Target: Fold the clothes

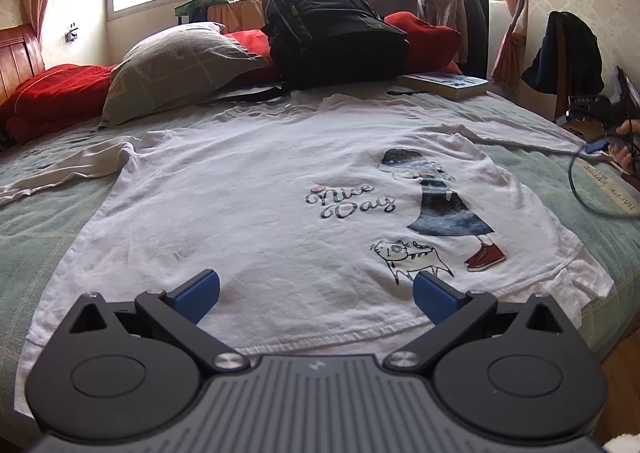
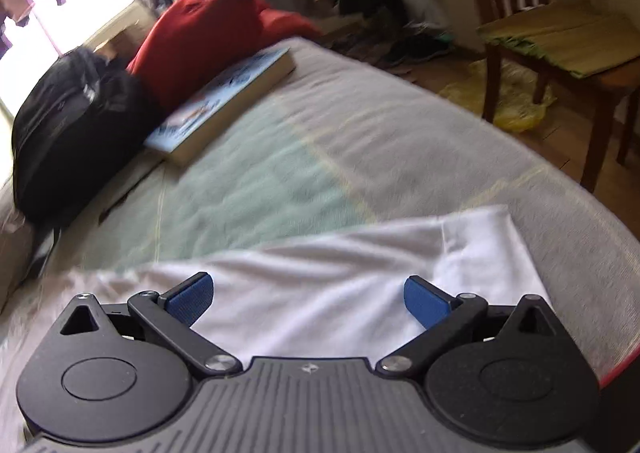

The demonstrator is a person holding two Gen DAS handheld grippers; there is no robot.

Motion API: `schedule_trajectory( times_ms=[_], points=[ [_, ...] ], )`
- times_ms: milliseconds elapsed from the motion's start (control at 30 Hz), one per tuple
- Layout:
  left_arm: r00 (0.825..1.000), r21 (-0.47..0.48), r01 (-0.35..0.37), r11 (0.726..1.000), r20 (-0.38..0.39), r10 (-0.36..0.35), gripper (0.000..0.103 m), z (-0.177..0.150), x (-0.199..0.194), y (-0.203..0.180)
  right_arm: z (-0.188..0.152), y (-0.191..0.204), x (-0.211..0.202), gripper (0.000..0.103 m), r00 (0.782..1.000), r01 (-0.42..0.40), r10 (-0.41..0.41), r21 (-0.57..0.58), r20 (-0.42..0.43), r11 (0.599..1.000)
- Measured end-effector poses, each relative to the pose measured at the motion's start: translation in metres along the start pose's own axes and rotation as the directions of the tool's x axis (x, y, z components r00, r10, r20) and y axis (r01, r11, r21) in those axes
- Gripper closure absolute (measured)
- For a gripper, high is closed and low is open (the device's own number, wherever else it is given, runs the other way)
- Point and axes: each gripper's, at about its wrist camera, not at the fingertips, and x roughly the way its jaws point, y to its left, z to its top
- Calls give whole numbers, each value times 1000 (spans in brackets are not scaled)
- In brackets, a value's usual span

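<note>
The white T-shirt (image 1: 248,189) lies spread flat, print up, on the bed (image 1: 36,221), looking thin, limp and light, best pinched at hem or sleeve edge, with left gripper (image 1: 316,293) and right gripper (image 2: 308,299) both spread, empty, above it

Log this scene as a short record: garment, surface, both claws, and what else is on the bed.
garment: white long-sleeved T-shirt with "Nice Day" print, spread flat, unfolded
surface: green-grey checked bedspread
left claw: open, over the shirt's hem
right claw: open, over a white sleeve
clutter: black backpack, blue-covered book, grey pillow
</note>
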Motion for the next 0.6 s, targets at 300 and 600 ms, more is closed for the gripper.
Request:
schedule_trajectory(
  times_ms=[300, 600],
  points=[
    [1000, -4, -8, 1000, 20, 8, 1, 4, -7, 4, -9, 84, -2, 0, 991, 102, -114, -149, -76, 983],
    [997, -43, -67, 997, 30, 68, 1, 0, -9, 28, -42, 259, 50, 0, 973, -13, -66, -344, -219, 939]
  ],
)
